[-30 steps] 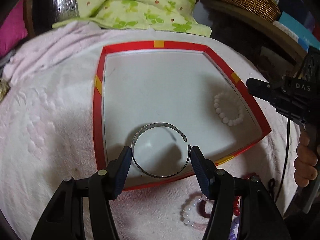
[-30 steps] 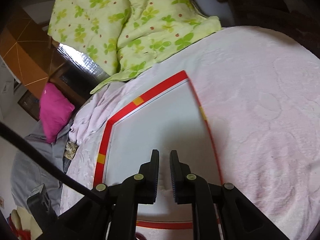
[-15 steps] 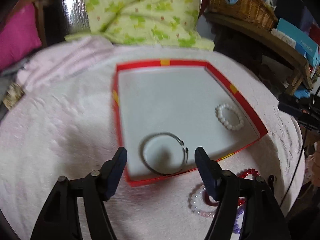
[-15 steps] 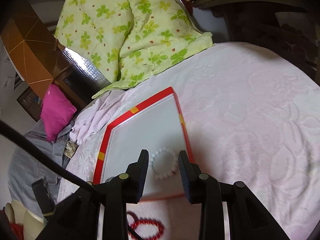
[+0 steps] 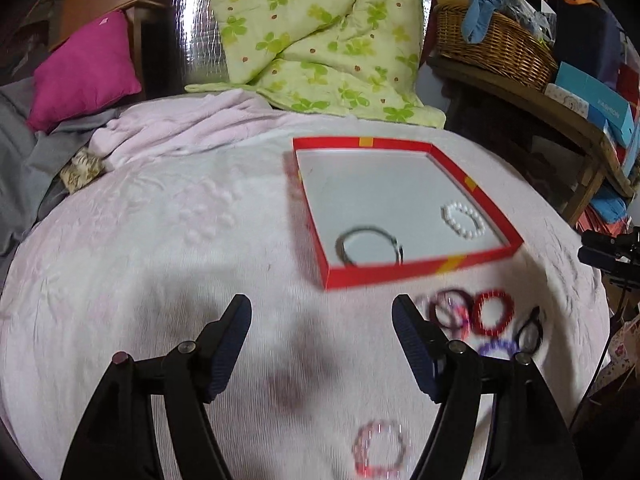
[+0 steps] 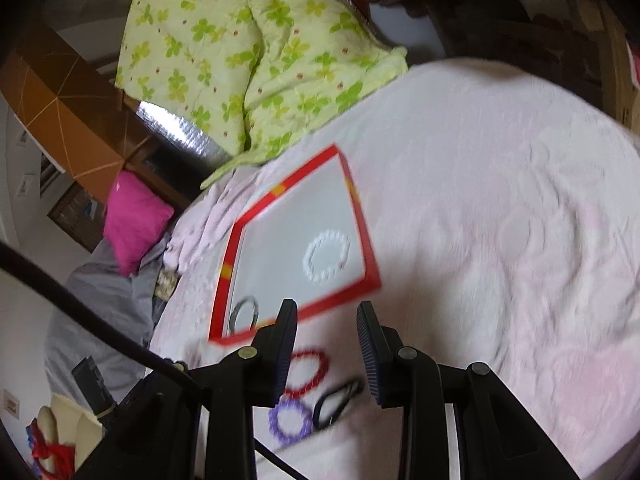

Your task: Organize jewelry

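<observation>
- Across the whole middle of the left wrist view: pink blanket (image 5: 160,264), bearing everything else
- Upper right of centre on it: red-rimmed tray (image 5: 400,277), white floor, already holding two pieces
- Inside the tray, lower left corner: silver bangle (image 5: 370,245), open gap turned to the right; toward the right side, white bead bracelet (image 5: 464,220), lying flat, well apart from the bangle
- Lower right, outside the tray and just below its near wall: loose cluster not yet sorted, with red bead bracelet (image 6: 306,368), purple bead bracelet (image 6: 290,420) and dark oval clip (image 6: 338,402), long axis slanting from lower left to upper right in the right wrist view
- Bottom centre of the left view: another beaded ring (image 5: 380,450), pinkish, too smeared to name its colour surely
- Bottom of the left view: left gripper (image 5: 322,340), fingers spread wide, nothing between them, over bare blanket left of the cluster
- Bottom of the right view: right gripper (image 6: 327,344), fingers moderately parted, empty, the red bracelet just below and left of the gap, clip just below it
- Judged nearer to the cluster: the right one, so likely the better placed for the next pick
- Hard to read: darker rings at the left of the cluster overlapping in motion blur, count unsure; part of the red bracelet hidden behind the right gripper's left finger
</observation>
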A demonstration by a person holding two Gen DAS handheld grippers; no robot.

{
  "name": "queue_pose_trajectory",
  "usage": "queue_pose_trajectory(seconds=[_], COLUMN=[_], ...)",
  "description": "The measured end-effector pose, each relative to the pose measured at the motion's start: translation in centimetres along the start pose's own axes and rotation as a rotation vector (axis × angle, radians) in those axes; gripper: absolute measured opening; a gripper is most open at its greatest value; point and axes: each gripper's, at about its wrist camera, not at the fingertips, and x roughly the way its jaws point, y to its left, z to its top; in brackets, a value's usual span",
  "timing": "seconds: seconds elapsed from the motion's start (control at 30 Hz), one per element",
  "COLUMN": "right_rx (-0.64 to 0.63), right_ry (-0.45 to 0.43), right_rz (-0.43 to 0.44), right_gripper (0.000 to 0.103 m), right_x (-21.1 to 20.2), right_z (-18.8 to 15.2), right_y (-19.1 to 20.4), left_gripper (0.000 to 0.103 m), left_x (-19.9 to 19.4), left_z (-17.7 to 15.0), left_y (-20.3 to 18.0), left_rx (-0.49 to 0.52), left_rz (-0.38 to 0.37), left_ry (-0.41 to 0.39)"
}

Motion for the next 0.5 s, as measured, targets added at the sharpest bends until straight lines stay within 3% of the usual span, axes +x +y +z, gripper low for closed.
queue_pose_trajectory(seconds=[0.37, 0.5], right_rx=[-0.055, -0.068], right_ry=[0.106, 0.138], right_rz=[0.012, -0.005], right_gripper=[0.034, 0.041], right_x=[1.8, 2.9], right_z=[-3.3, -3.3], right_y=[1.9, 2.1], left_gripper=[0.074, 0.074], left_x=[-1.1, -0.8], left_z=[-2.0, -2.0], left_y=[-3.1, -3.7], left_rx=[0.167, 0.206], left_rz=[0.103, 0.121], left_ry=[-0.019, -0.018])
